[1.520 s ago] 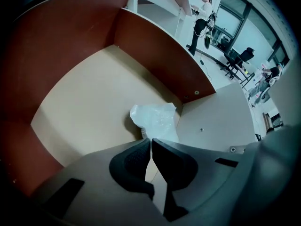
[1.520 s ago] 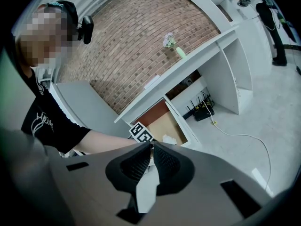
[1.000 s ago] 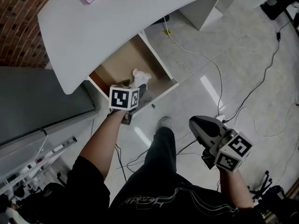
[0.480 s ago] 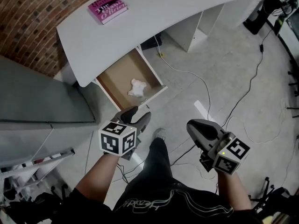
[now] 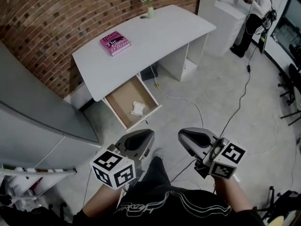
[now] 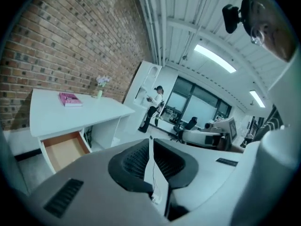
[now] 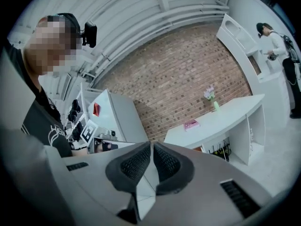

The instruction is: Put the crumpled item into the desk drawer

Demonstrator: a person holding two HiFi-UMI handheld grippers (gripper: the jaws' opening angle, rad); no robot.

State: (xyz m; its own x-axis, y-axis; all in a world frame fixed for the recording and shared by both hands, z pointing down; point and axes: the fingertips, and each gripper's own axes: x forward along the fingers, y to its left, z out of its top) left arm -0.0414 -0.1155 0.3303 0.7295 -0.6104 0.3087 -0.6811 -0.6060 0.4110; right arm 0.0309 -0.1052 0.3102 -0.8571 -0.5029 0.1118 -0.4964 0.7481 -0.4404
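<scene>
The crumpled white item [image 5: 138, 108] lies inside the open wooden desk drawer [image 5: 115, 102], which is pulled out from under the white desk [image 5: 155, 36]. My left gripper [image 5: 149, 134] is held low near my body, well away from the drawer. Its jaws are closing and nearly together, with nothing between them. In the left gripper view the left gripper [image 6: 150, 139] points past the drawer [image 6: 63, 149], which shows far off at the left. My right gripper [image 5: 181, 134] hovers beside the left one, shut and empty, with its pads meeting [image 7: 151, 145].
A pink book [image 5: 114, 43] and a small vase of flowers [image 5: 149, 8] sit on the desk. A grey cabinet [image 5: 28, 117] stands at the left, next to the drawer. Cables [image 5: 235, 112] run across the floor. A person [image 5: 258, 8] stands at the far right.
My left gripper has let go of the crumpled item in the drawer, drawn back toward my body and brought its jaws together. The head view has pulled back, showing the whole desk.
</scene>
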